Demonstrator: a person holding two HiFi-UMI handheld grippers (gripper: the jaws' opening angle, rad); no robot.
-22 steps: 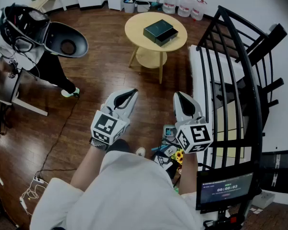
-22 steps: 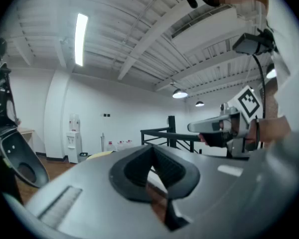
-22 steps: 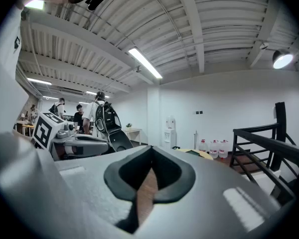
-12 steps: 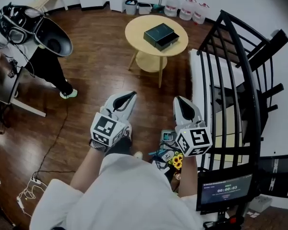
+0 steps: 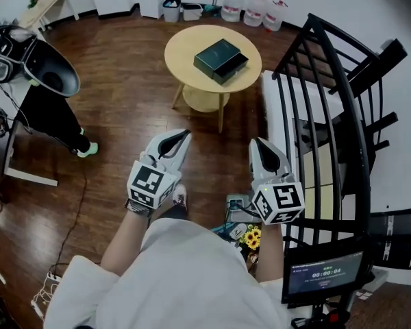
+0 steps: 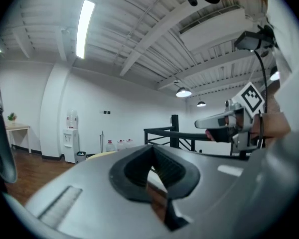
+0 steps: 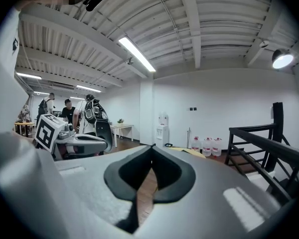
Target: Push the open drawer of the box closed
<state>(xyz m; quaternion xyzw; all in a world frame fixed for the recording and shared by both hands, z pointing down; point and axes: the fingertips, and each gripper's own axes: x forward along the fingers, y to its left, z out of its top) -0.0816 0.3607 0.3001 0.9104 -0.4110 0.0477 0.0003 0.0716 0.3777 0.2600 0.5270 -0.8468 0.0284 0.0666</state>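
A dark box lies on a round yellow table across the wooden floor, its drawer slid out toward the right. Both grippers are held level in front of me, well short of the table and touching nothing. My left gripper is shut and empty; in the left gripper view its jaws meet at the tip. The right gripper is also shut with nothing in it, its jaws closed together. The jaws hide the box in both gripper views.
A black metal railing runs along the right. Water bottles and bins stand by the far wall. A person in dark clothes with gear stands at left. A small monitor sits at lower right.
The table with the box has come lower and further left in the head view. The person at left has shifted toward the left edge. Both grippers stay shut, held as before.
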